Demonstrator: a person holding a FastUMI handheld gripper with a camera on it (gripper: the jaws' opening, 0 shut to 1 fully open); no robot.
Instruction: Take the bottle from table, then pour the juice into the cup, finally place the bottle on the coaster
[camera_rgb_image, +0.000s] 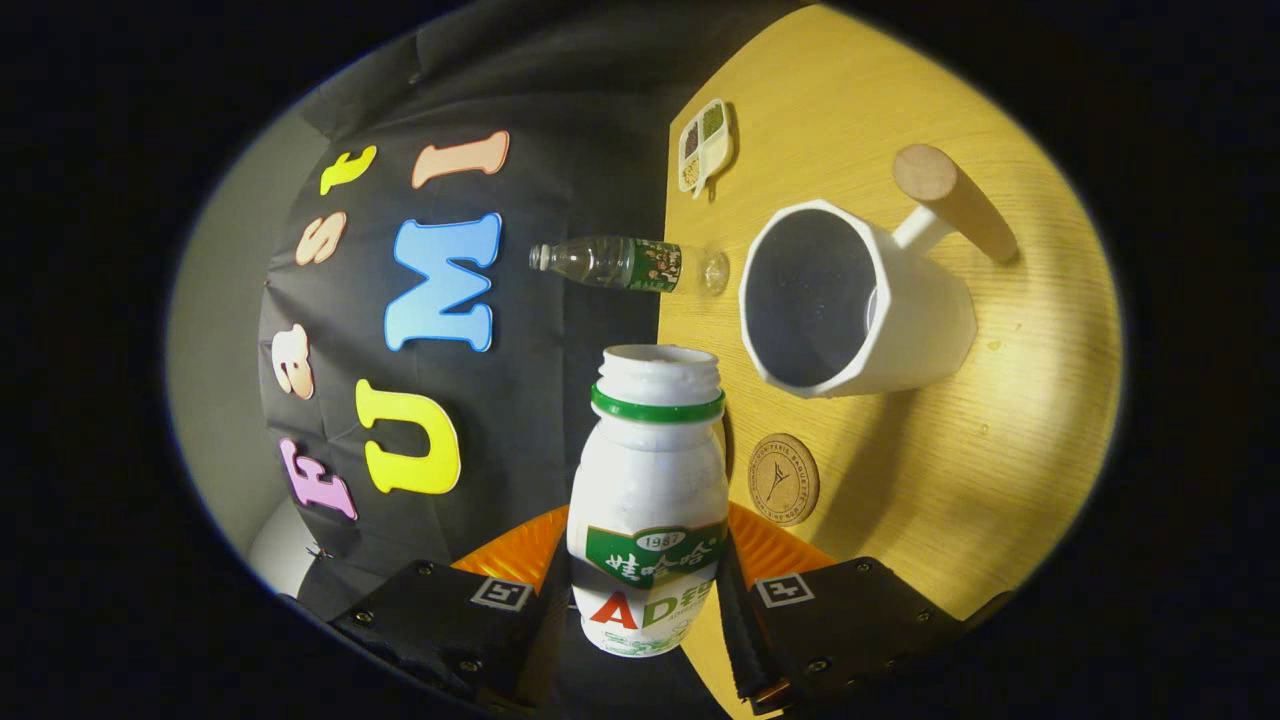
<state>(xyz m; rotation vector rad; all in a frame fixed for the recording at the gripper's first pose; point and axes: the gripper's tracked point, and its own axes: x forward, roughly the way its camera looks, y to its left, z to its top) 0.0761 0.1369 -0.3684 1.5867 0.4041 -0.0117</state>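
While tilted sideways, hand-held gripper (645, 600) clamps bottle (648, 500), cup (850, 300) beyond.

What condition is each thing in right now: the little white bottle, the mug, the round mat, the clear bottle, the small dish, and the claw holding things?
White bottle: uncapped, held between the fingers.
Gripper: shut on the white bottle.
Cup: on the table, mouth open, contents too dim to tell.
Coaster: flat on the table, bare.
Clear bottle: capped, at the table's far edge.
Small dish: compartments filled.
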